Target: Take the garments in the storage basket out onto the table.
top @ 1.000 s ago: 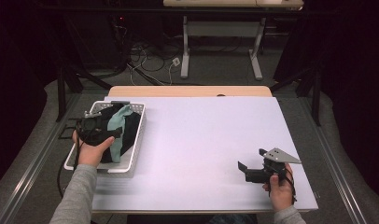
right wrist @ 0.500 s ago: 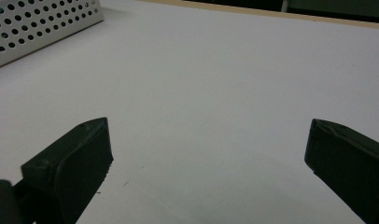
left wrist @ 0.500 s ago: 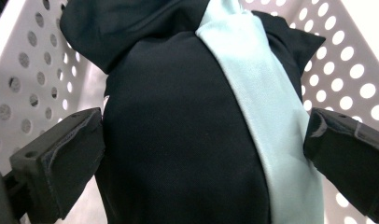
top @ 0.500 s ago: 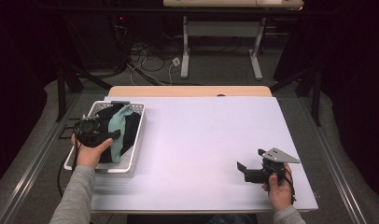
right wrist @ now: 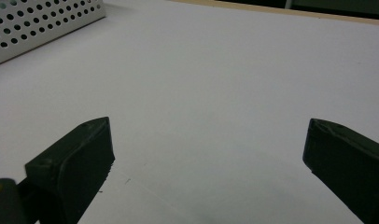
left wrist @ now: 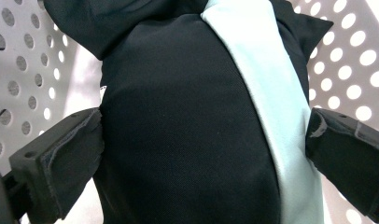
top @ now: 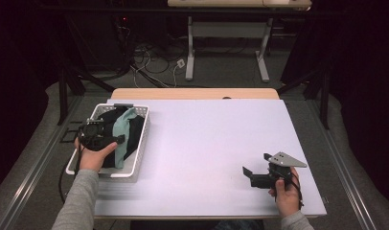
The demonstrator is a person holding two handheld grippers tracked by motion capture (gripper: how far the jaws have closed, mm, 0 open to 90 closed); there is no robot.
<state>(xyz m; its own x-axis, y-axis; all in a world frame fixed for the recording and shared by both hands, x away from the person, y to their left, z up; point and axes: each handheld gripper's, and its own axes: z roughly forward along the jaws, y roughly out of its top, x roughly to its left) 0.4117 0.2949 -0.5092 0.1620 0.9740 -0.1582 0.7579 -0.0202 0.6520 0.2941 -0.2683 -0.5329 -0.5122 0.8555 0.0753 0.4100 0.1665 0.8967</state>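
Note:
A white perforated basket (top: 141,143) sits at the table's left side and holds a black garment (top: 134,128) and a pale green garment (top: 121,129). My left gripper (top: 117,139) is down in the basket, held by the person's left hand. In the left gripper view it (left wrist: 204,135) is open, its jaws wide on either side of the black garment (left wrist: 178,140) and the pale green garment (left wrist: 276,107), without clamping them. My right gripper (top: 248,174) rests open near the table's front right, with only bare table between its jaws (right wrist: 208,140).
The white table top (top: 207,143) stretches between the basket and the right gripper. A corner of the basket (right wrist: 38,23) lies far off in the right gripper view. Behind the table are a wooden strip (top: 192,93), floor cables and desk legs.
My left gripper has shifted a little to the left and dipped toward the clothes in the basket. The right gripper has stayed where it was.

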